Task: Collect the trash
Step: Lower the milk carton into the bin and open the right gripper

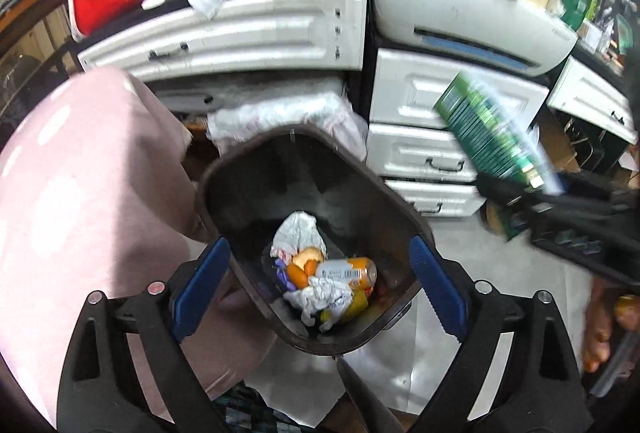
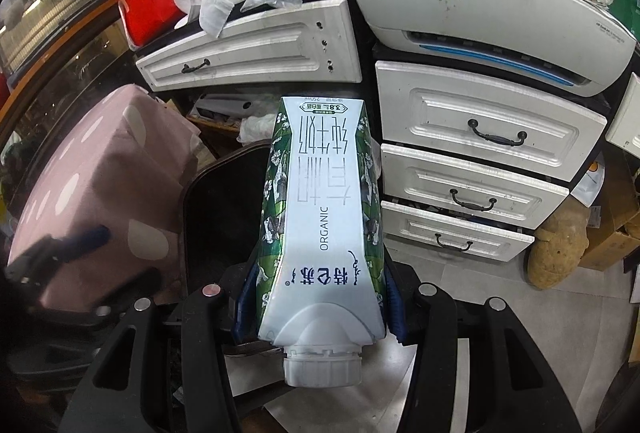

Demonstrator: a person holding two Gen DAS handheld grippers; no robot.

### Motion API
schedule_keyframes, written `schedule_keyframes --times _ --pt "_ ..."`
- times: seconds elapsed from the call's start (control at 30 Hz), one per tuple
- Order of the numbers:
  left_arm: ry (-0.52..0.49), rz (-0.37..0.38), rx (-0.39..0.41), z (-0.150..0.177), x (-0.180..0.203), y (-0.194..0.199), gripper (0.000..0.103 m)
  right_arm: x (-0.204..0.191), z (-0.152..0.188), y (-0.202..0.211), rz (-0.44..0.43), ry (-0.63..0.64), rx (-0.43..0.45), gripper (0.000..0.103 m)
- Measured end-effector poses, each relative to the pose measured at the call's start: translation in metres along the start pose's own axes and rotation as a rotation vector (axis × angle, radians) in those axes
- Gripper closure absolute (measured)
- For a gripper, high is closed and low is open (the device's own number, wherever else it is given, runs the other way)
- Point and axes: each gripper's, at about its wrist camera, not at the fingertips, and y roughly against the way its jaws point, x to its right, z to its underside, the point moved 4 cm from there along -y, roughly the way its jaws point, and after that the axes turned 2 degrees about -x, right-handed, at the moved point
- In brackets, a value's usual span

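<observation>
Now | right claw clamps milk carton | left claw wide over bin

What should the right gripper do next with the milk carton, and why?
Probably carry the milk carton a little further over the trash bin and let go: the right gripper grips it, while the left gripper is open and empty above the bin.

left tongs: spread wide, angled down | right tongs: clamped, angled down
</observation>
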Motion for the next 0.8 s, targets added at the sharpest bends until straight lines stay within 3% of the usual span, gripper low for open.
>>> schedule_keyframes --times 0.47,0.8 --pt "0.099 -0.091 0.096 -0.003 -0.048 0.055 0.009 -0.06 0.018 -0.082 -0.043 0.168 -0.215 0.053" --pt "0.124 -0.092 0.131 -0.001 -0.055 0.071 0.009 -0.08 0.025 -0.139 -0.007 0.215 -0.358 0.053"
